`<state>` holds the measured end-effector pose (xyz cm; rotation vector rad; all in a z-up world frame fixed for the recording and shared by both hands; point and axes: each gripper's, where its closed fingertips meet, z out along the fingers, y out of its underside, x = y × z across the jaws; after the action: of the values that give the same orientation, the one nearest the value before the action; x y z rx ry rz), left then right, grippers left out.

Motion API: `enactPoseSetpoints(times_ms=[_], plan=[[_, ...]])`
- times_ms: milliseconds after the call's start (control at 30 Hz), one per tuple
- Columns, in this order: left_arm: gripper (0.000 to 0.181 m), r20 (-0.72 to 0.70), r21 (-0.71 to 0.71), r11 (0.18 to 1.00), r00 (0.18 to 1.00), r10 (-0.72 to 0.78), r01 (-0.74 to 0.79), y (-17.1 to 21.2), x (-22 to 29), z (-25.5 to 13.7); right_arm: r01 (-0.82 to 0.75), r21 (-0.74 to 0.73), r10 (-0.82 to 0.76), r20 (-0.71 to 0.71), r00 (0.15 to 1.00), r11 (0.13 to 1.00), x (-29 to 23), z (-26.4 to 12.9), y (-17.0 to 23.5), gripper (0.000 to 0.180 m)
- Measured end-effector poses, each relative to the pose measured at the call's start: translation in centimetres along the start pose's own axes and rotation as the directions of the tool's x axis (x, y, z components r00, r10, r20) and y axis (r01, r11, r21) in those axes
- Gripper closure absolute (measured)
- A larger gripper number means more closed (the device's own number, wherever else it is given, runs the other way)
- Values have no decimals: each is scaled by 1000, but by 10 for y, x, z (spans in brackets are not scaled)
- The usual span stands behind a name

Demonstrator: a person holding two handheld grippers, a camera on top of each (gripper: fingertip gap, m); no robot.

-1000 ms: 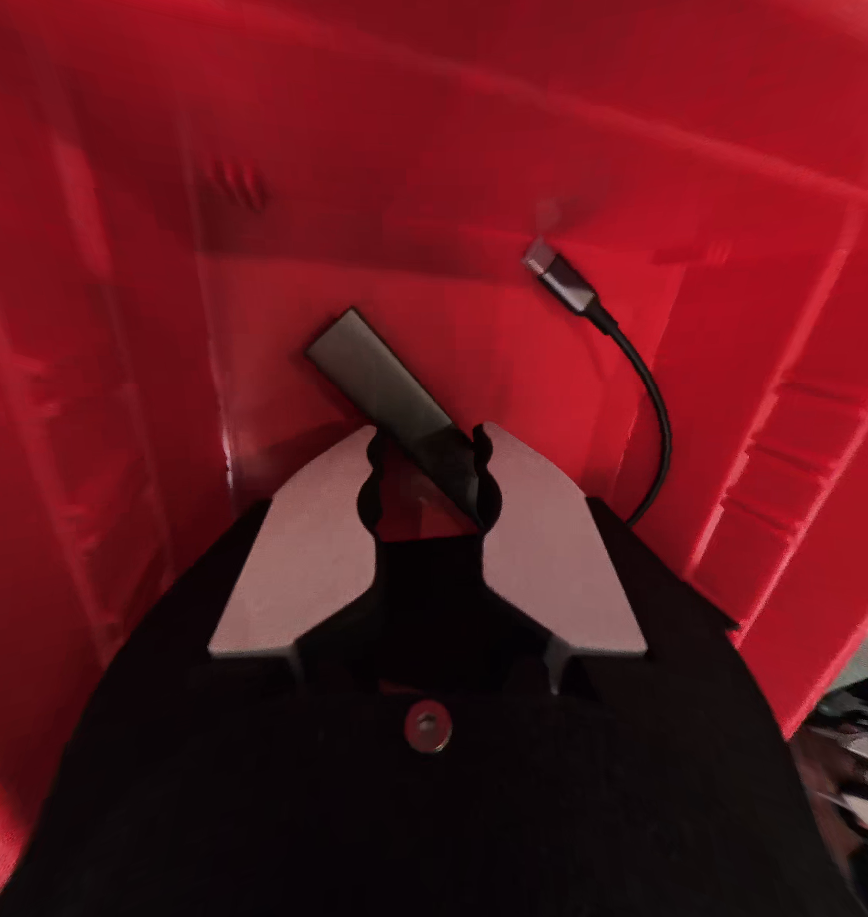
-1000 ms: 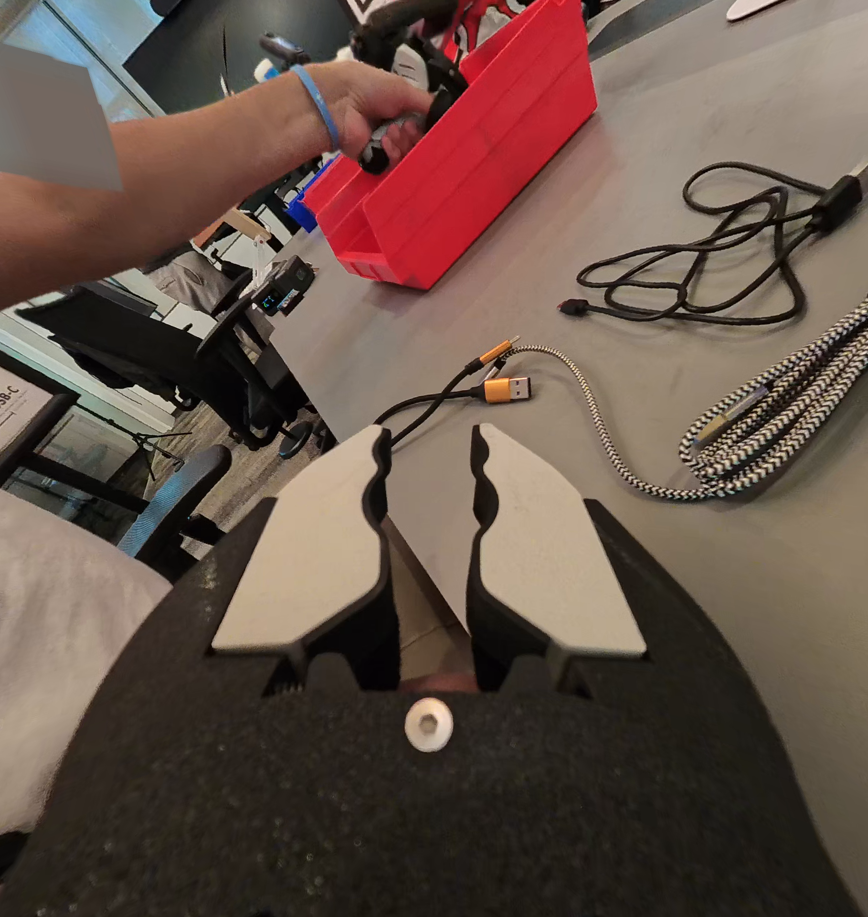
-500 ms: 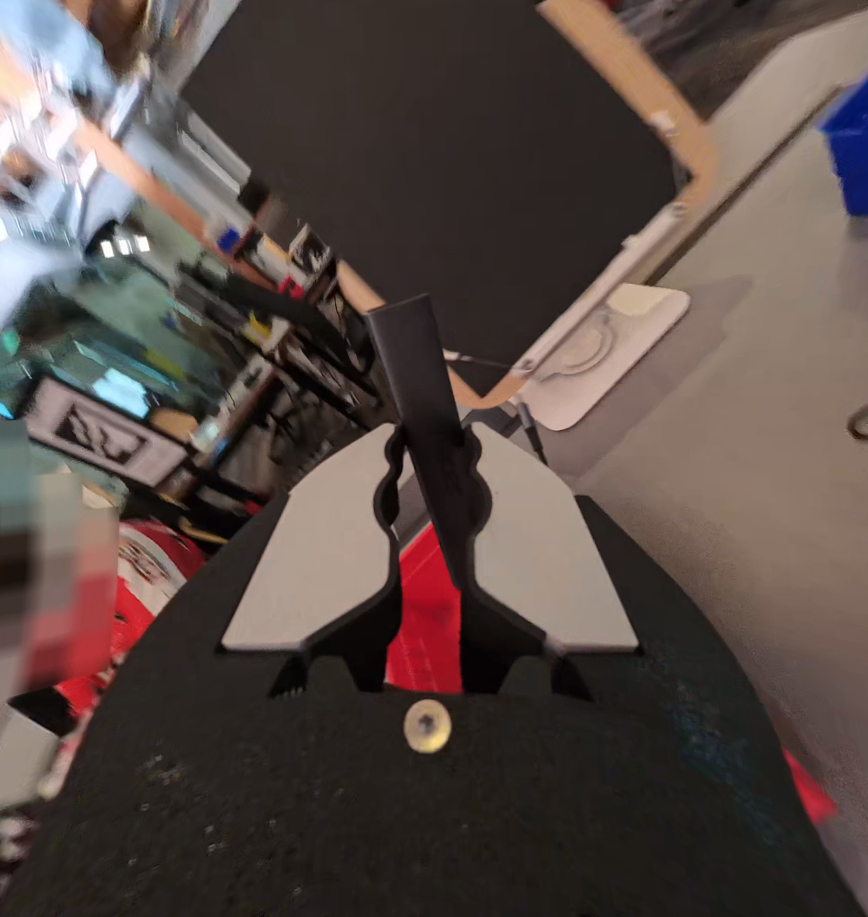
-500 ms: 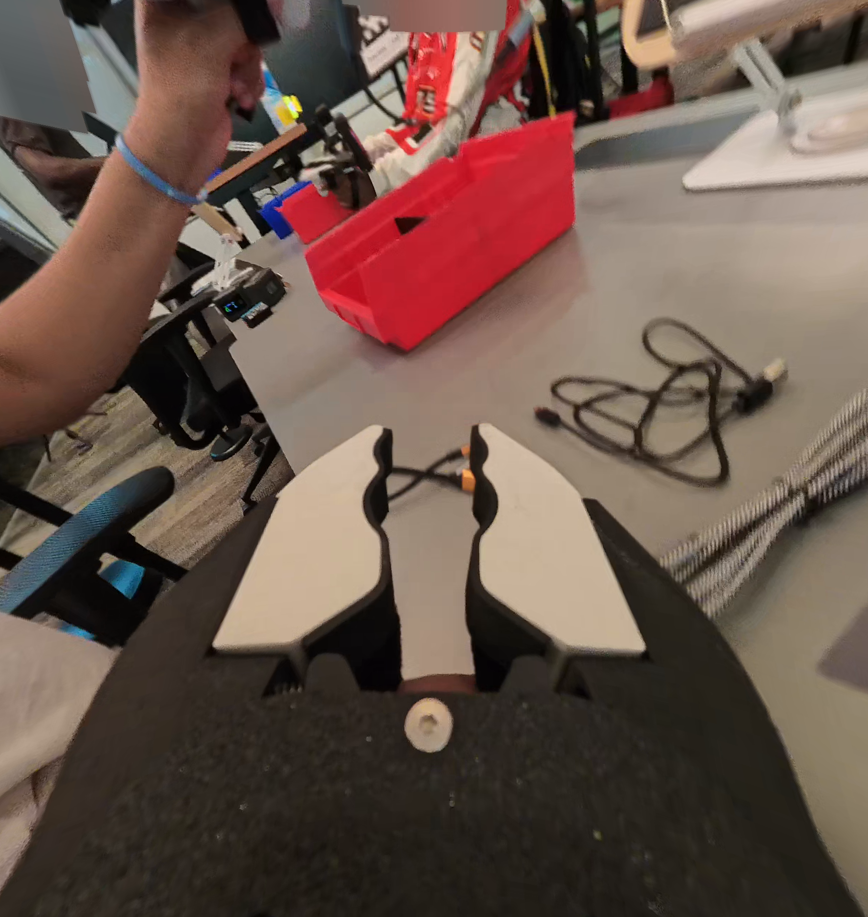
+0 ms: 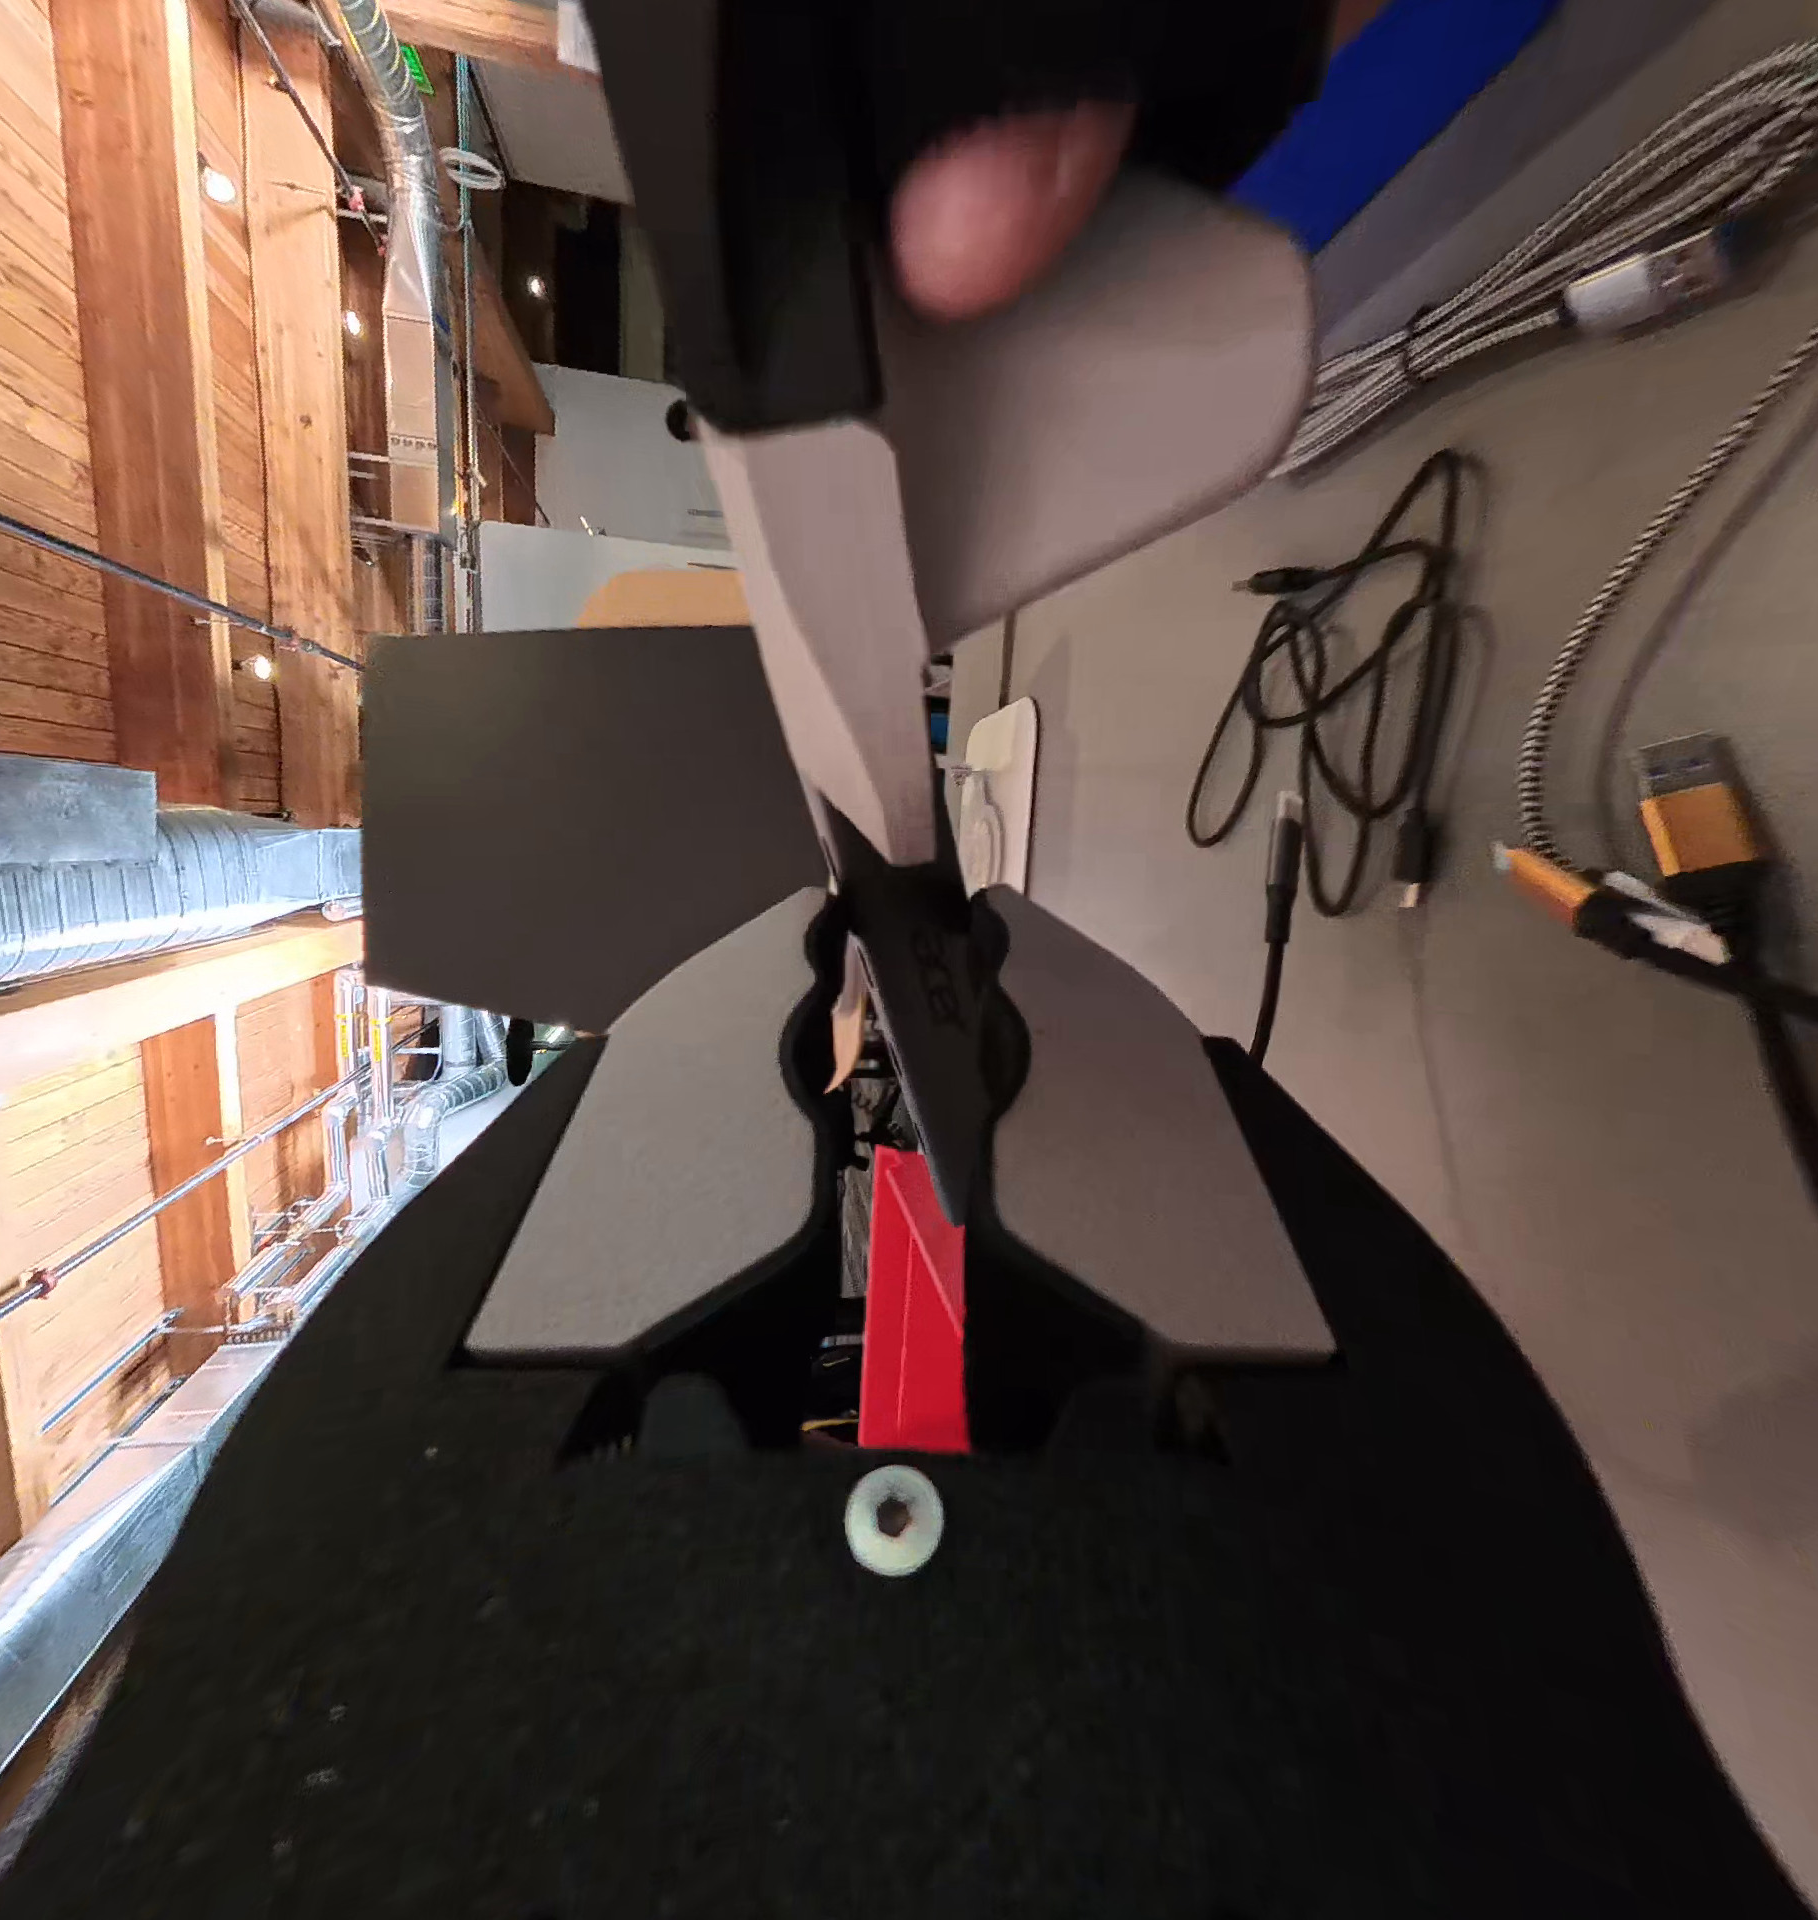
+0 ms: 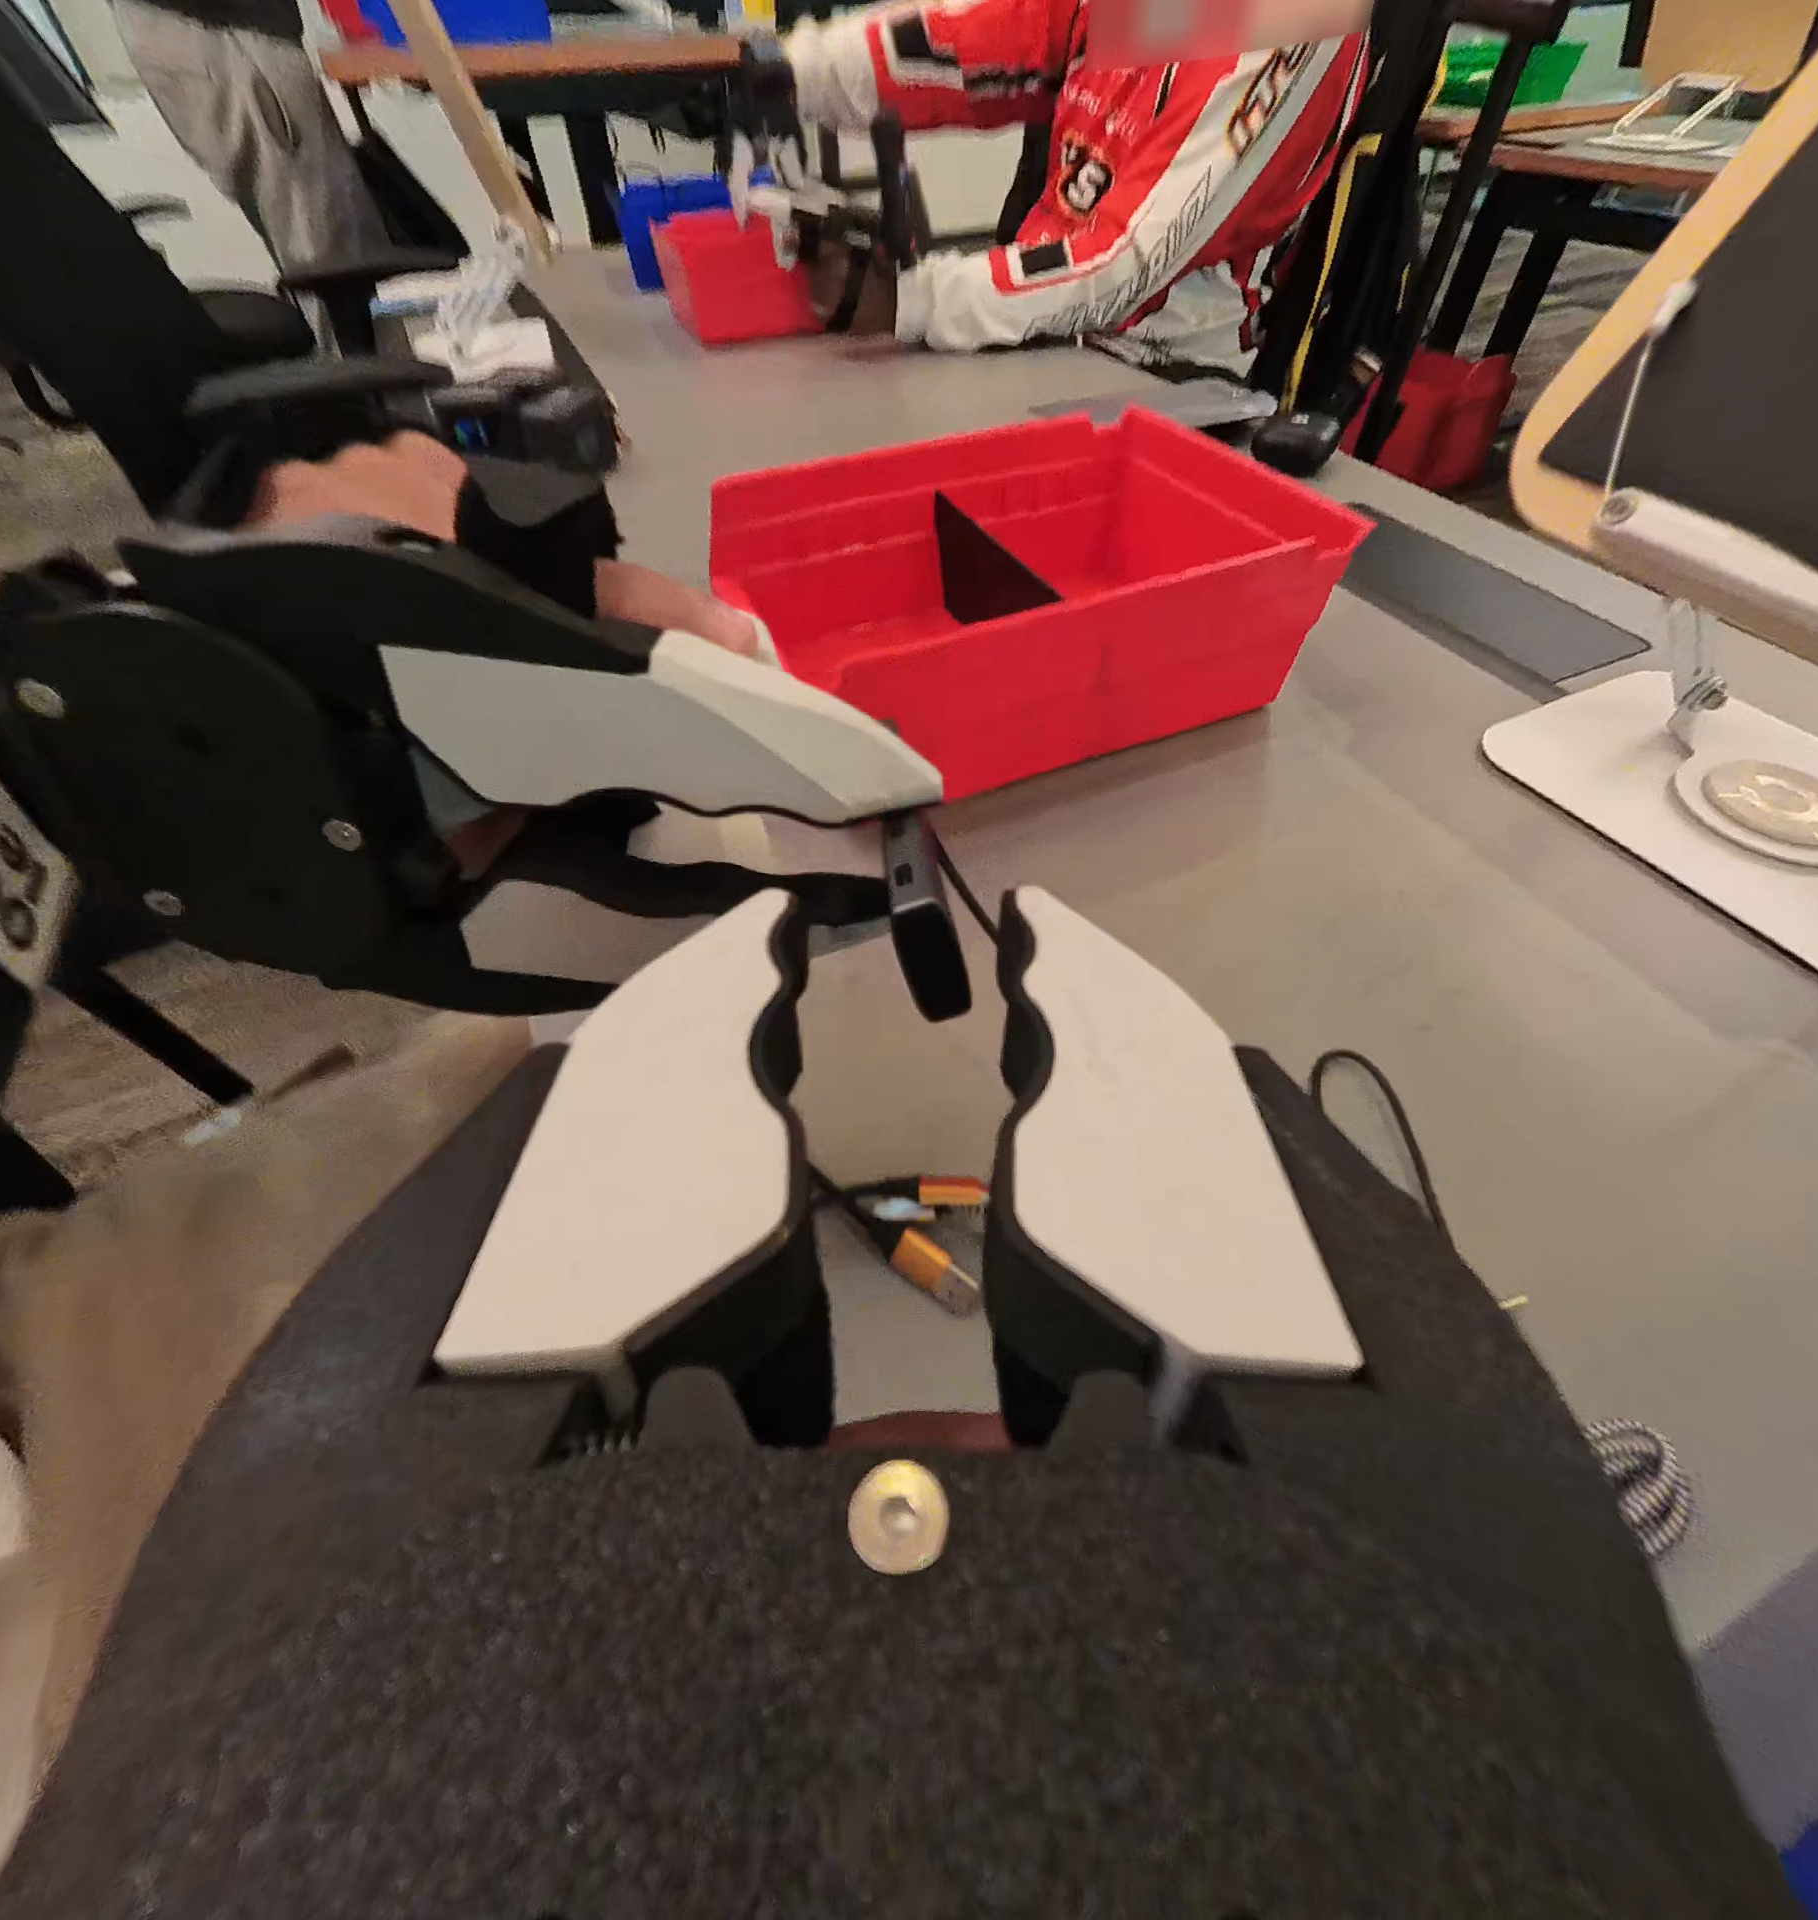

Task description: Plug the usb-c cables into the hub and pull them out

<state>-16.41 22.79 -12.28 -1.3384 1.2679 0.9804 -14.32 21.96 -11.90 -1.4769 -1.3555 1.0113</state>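
Note:
My left gripper (image 5: 905, 935) is shut on the dark hub (image 5: 931, 1029) and holds it in the air above the grey table. In the right wrist view the left gripper (image 6: 900, 847) comes in from the left, and the hub (image 6: 926, 935) hangs down from its tips. My right gripper (image 6: 897, 945) is open, its fingers on either side of the hub's lower end without touching it. It shows from above in the left wrist view (image 5: 915, 727). The hub's thin black cable (image 6: 1372, 1101) trails right, ending in a grey plug (image 5: 1284, 842).
A red bin (image 6: 1040, 665) with a black divider stands on the table behind the hub. Orange-tipped connectors (image 6: 920, 1257), a black cable coil (image 5: 1331, 707) and a braided cable (image 5: 1611, 208) lie on the table. A white monitor base (image 6: 1663, 790) sits at the right. Left and right tips are no more than a few centimetres apart.
My left gripper lifted the hub out of the red bin and carried it over to the right gripper. My right gripper swung toward the bin and now brackets the hub.

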Motion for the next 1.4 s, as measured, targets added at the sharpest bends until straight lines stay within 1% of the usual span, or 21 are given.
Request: enactPoseSetpoints(times_ms=[33, 67, 100, 167, 200, 233, 267, 300, 333, 367, 400, 433, 467, 533, 633, 833, 1000, 1133, 1200, 1333, 1400], plan=[[159, -4, 5, 1000, 1000, 0, 0, -3, 5, -1, 29, -19, -29, -6, 1000, 999, -1, 0, 7, 153], [159, -15, 3, 1000, 1000, -12, 12, -6, 10, -2, 64, -33, -64, -10, 998, 997, -2, 0, 13, 169], [159, -24, 9, 999, 999, -43, 43, -8, 15, -2, 97, -28, -98, -13, 995, 995, -2, -1, 17, 170], [160, -57, 38, 975, 975, -216, 218, -9, 21, -4, 122, -6, -122, 3, 993, 993, -2, -4, 22, 170], [163, -94, 35, 931, 929, -358, 363, -5, 26, -6, 123, -1, -123, 10, 992, 992, -1, -6, 26, 169], [162, -186, 43, 852, 842, -507, 522, -4, 35, -11, 124, 5, -124, 17, 992, 992, 2, -9, 30, 170], [157, -284, 39, 727, 705, -650, 686, -1, 42, -17, 119, 15, -119, 23, 993, 993, 5, -11, 34, 169], [146, -384, 19, 553, 517, -765, 833, 2, 47, -25, 104, 34, -105, 36, 994, 994, 7, -14, 37, 169], [138, -492, -8, 358, 308, -814, 934, 2, 49, -33, 85, 62, -89, 55, 995, 994, 10, -18, 39, 170], [137, -582, -26, 193, 142, -801, 981, 3, 46, -42, 61, 94, -68, 82, 994, 994, 10, -21, 39, 170], [137, -619, -17, 75, 48, -784, 997, 8, 39, -47, 33, 127, -49, 121, 991, 991, 9, -25, 40, 169], [134, -632, 28, 10, 25, -775, 1000, 15, 30, -49, 6, 162, -32, 159, 987, 987, 8, -28, 39, 170], [128, -636, 84, -6, 49, -770, 996, 22, 23, -50, -26, 202, -14, 191, 981, 979, 7, -30, 36, 169], [124, -655, 124, 12, 91, -751, 992, 29, 23, -50, -115, 269, 40, 267, 963, 956, 4, -35, 31, 170], [114, -706, 142, -38, 74, -704, 989, 29, 27, -53, -211, 334, 82, 361, 929, 919, -1, -40, 24, 170], [118, -733, 146, -47, 76, -676, 988, 17, 28, -54, -203, 292, 48, 462, 886, 935, -26, -33, 27, 170], [136, -798, 140, 10, 119, -590, 990, 1, 38, -65, -179, 256, 22, 517, 855, 950, -47, -22, 32, 170], [145, -825, 163, -34, 117, -553, 986, -6, 31, -74, -211, 260, 32, 559, 829, 942, -57, -16, 29, 170], [155, -830, 178, -23, 137, -540, 984, -8, 30, -76, -231, 268, 40, 568, 822, 935, -57, -16, 27, 170], [156, -827, 204, -54, 143, -544, 977, -8, 23, -78, -254, 271, 51, 584, 810, 928, -55, -17, 27, 170], [157, -822, 207, -25, 160, -547, 978, -9, 26, -76, -259, 275, 53, 583, 811, 926, -54, -17, 28, 170]])
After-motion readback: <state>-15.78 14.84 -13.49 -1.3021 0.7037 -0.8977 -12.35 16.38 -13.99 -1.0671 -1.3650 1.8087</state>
